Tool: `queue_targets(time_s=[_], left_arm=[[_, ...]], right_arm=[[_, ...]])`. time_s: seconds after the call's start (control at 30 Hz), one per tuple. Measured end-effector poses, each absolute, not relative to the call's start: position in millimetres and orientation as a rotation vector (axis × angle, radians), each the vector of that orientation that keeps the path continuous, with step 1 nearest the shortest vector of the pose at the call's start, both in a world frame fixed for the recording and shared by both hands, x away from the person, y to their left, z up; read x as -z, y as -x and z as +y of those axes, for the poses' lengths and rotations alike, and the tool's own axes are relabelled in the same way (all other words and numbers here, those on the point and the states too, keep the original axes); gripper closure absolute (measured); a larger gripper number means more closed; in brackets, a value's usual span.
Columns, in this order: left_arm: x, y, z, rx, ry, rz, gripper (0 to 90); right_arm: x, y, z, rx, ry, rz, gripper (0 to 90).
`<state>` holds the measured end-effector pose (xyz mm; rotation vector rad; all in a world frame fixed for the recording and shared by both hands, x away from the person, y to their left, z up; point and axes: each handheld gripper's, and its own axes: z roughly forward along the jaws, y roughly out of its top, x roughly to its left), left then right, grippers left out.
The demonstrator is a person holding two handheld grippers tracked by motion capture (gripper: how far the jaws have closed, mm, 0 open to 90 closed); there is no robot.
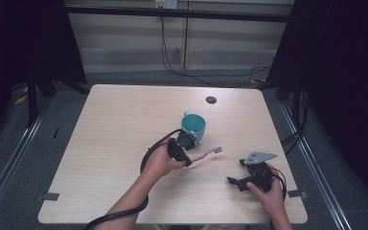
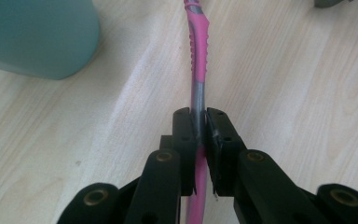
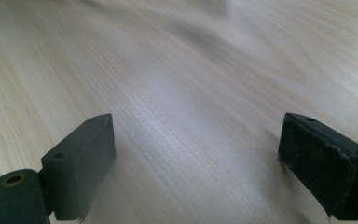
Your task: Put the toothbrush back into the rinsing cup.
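- Pale wood-grain bench carries everything; work sits at its near-centre.
- Teal cup stands upright just beyond the left gripper, probably the toothbrush's destination.
- Right gripper rests low over bare bench at the near right, jaws apart, idle.
- Left gripper is clamped on the toothbrush at its handle's narrow grey waist.
- Toothbrush: pink, ribbed grip, slim and curved, lying on the bench beside the cup.
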<state>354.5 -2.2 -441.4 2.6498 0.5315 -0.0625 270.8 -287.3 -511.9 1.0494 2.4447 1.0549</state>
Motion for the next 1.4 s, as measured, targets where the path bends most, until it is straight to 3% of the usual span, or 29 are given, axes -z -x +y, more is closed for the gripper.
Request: queue_targets(time_s=[0.5, 0.7, 1.0, 1.4], left_arm=[[423, -357, 21, 0.069, -2.496, 0.581, 83.1], [419, -357, 22, 0.062, -2.454, 0.589, 83.1], [418, -354, 31, 0.068, -2.383, 0.608, 83.1], [416, -352, 43, 0.076, -2.297, 0.635, 83.0]], right_arm=[[510, -270, -287, -1.091, -1.123, 2.405, 16.6], [501, -274, -283, -1.199, -1.174, 2.381, 22.3], [489, -280, -279, -1.496, -1.286, 2.275, 26.3], [463, -293, -254, -1.639, -1.261, 2.277, 29.9]])
